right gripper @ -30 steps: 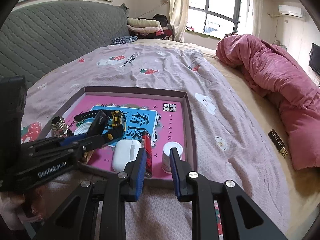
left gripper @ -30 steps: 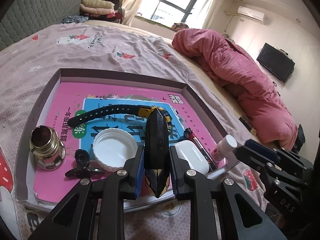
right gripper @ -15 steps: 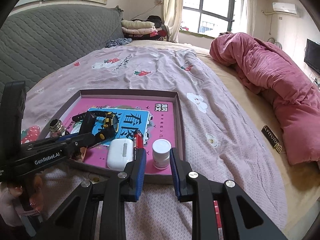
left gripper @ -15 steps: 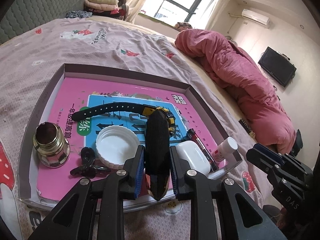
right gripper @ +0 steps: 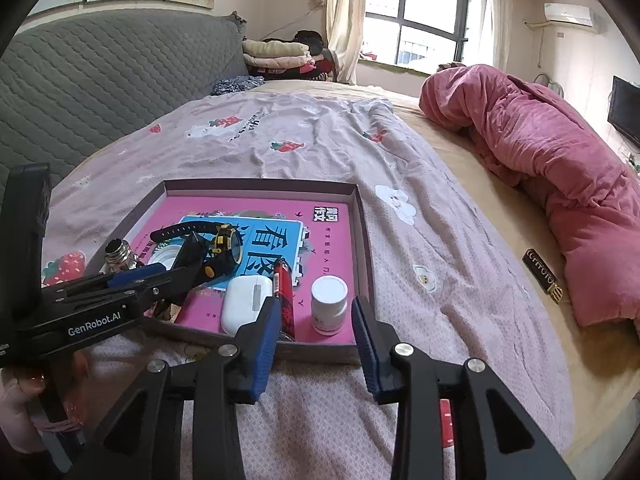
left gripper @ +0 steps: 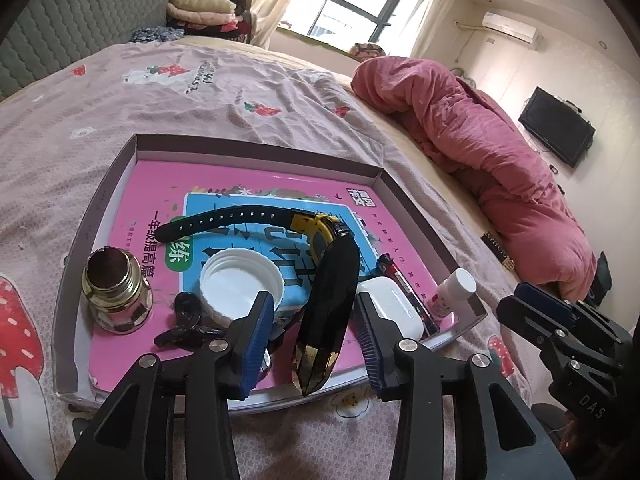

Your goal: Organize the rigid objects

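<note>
Hovering over the tray's (left gripper: 256,148) near edge, the left gripper (left gripper: 316,334) stands with jaws apart around the black watch strap (left gripper: 332,300), touching neither pad.
Right gripper (right gripper: 314,338), also spread, frames the white bottle (right gripper: 329,304) in the near right corner; earbud case (right gripper: 244,304) and red lighter (right gripper: 285,300) crowd alongside.

A bed (right gripper: 320,152) fills the room, grey headboard (right gripper: 100,80) left of it, bright window (right gripper: 416,20) behind, probably a TV (left gripper: 556,132) right.
</note>
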`<state>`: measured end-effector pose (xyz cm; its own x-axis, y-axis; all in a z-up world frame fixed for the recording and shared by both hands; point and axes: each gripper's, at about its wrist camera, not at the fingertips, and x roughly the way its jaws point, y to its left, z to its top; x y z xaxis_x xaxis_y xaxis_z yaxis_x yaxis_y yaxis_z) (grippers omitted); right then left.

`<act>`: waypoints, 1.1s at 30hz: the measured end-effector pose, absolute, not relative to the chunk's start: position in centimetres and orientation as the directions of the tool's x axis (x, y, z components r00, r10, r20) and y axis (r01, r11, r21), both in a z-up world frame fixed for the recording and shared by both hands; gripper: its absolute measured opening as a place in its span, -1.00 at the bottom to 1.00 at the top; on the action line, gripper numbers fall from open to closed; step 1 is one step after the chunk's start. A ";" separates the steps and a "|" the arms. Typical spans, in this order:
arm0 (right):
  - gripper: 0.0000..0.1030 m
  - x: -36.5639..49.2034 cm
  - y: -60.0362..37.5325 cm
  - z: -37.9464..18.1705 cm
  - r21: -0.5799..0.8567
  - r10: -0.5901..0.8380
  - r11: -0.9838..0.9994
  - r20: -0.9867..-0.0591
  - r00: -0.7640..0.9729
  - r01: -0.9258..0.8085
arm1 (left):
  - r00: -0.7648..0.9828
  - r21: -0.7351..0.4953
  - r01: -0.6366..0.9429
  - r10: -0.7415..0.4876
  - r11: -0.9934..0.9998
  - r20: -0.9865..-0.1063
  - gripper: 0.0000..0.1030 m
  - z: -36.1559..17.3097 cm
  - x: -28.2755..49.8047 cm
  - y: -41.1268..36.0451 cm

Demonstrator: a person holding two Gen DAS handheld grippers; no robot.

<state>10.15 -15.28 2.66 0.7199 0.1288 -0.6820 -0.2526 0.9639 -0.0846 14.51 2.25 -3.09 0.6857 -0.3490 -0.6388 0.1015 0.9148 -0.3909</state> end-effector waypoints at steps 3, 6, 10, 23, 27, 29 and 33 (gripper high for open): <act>-0.28 10.0 -15.6 2.9 -0.082 0.122 0.967 -0.683 0.720 -0.241 | 0.687 -0.383 0.105 -0.345 0.918 -0.639 -0.11 -2.9 14.4 2.1; -0.28 9.7 -15.7 2.9 -0.088 0.111 0.969 -0.684 0.721 -0.233 | 0.688 -0.378 0.104 -0.342 0.920 -0.641 -0.11 -2.8 14.2 2.1; -0.28 9.4 -15.8 3.0 -0.088 0.109 0.969 -0.684 0.721 -0.230 | 0.685 -0.372 0.100 -0.335 0.923 -0.647 -0.11 -2.8 14.1 2.2; -0.04 7.5 -15.0 3.7 -0.064 0.143 0.965 -0.684 0.716 -0.254 | 0.717 -0.318 0.078 -0.275 0.945 -0.640 0.14 -1.0 11.0 3.1; -0.04 7.1 -14.9 4.0 -0.047 0.159 0.965 -0.679 0.717 -0.258 | 0.723 -0.310 0.056 -0.253 0.949 -0.643 0.17 -0.5 10.0 3.5; -0.04 6.8 -15.0 4.2 -0.038 0.164 0.966 -0.675 0.719 -0.256 | 0.725 -0.301 0.044 -0.237 0.953 -0.647 0.17 -0.3 9.6 3.7; -0.03 6.3 -15.2 4.5 -0.015 0.175 0.968 -0.668 0.723 -0.249 | 0.731 -0.278 0.004 -0.193 0.961 -0.655 0.20 0.2 8.6 4.1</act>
